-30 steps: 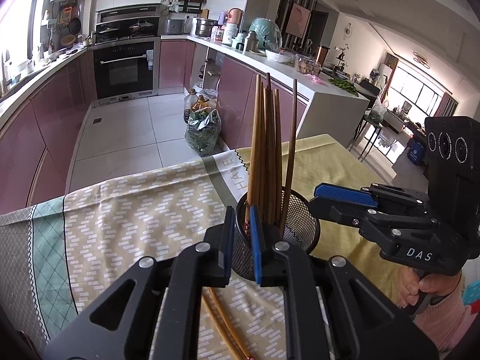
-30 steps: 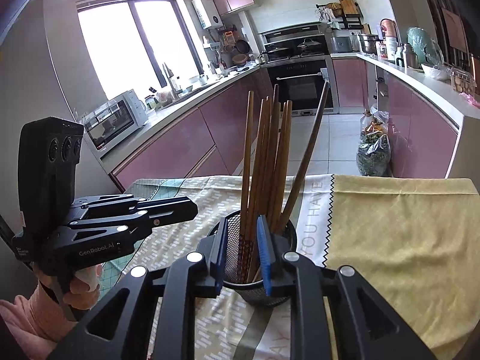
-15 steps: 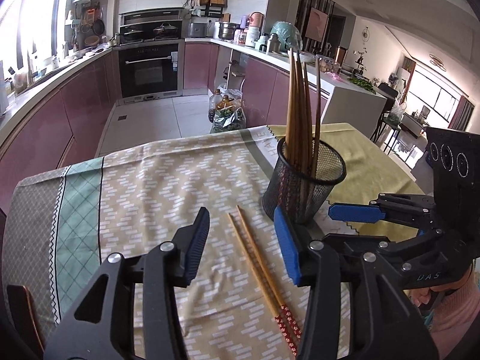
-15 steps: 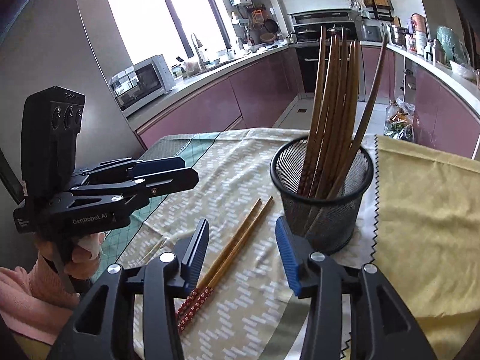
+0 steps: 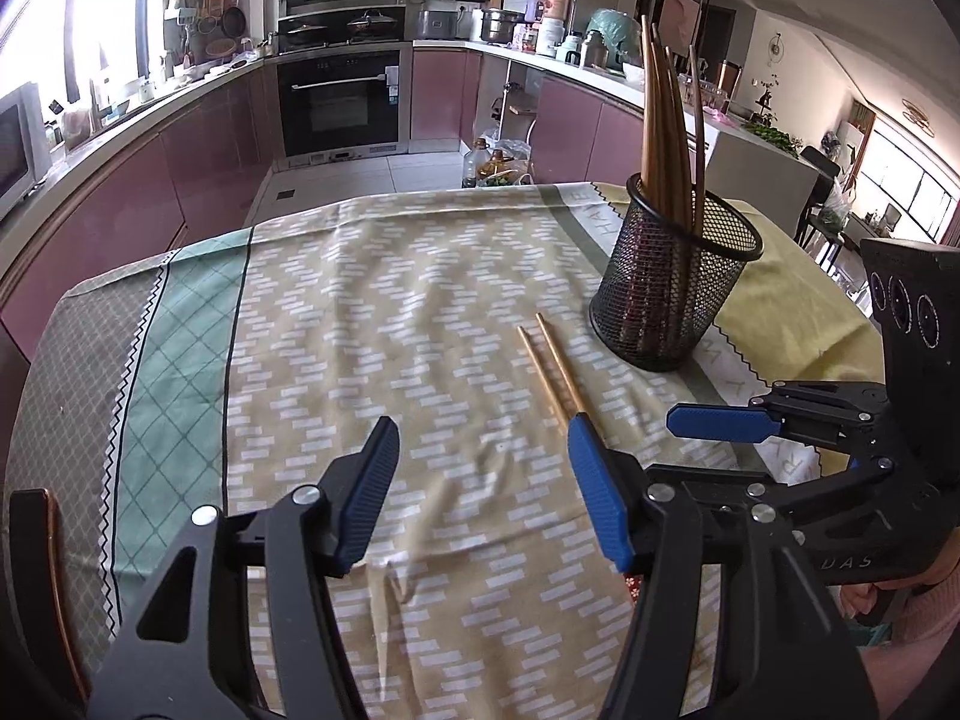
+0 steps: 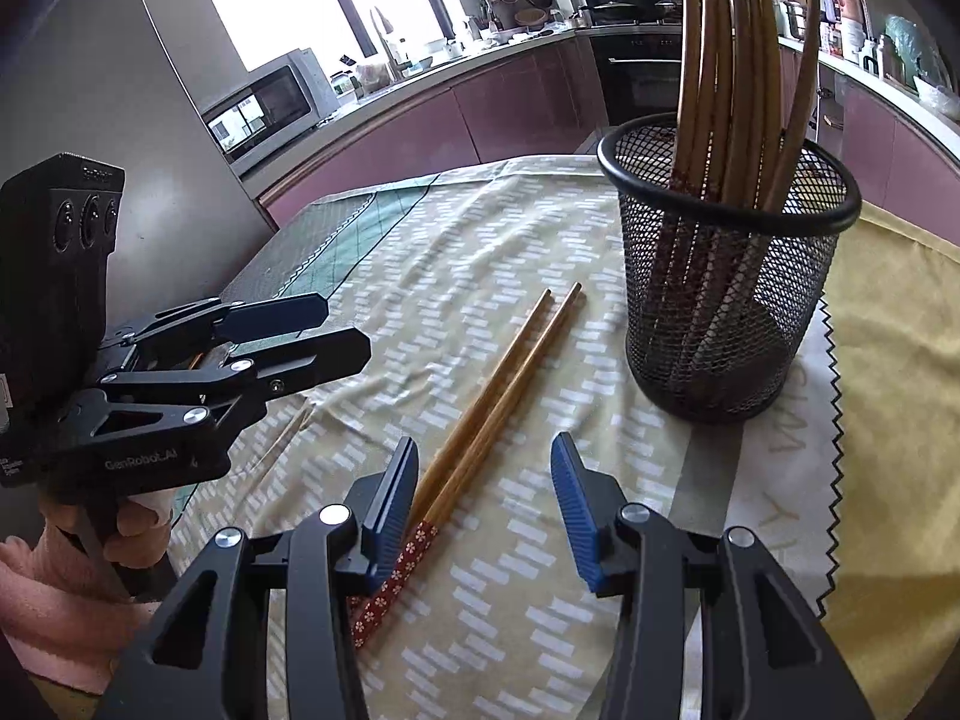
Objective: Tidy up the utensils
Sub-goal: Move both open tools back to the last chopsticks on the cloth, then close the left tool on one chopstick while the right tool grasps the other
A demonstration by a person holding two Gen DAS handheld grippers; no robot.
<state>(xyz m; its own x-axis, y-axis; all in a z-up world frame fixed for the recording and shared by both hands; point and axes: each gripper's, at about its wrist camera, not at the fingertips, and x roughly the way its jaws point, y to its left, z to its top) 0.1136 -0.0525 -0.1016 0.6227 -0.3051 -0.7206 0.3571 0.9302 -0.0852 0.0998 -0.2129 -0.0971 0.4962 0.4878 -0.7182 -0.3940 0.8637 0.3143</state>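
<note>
A black mesh holder (image 5: 675, 285) (image 6: 726, 276) stands on the tablecloth with several wooden chopsticks (image 5: 663, 138) (image 6: 729, 78) upright in it. Two loose chopsticks (image 5: 552, 369) (image 6: 486, 420) with red patterned ends lie side by side on the cloth to its left. My left gripper (image 5: 483, 489) is open and empty above the cloth, its right finger over the chopsticks' near part. My right gripper (image 6: 483, 510) is open and empty, its left finger over the chopsticks' red ends. Each gripper shows in the other's view, left gripper (image 6: 312, 330), right gripper (image 5: 717, 420).
The table carries a patterned beige and green tablecloth (image 5: 360, 312) with a yellow cloth (image 6: 894, 360) on the right. A chair back (image 5: 36, 570) sits at the table's left edge. Kitchen counters and an oven (image 5: 342, 102) stand behind.
Both grippers were shut close to the holder a second ago. They have opened and pulled back and down toward the two loose chopsticks on the cloth.
</note>
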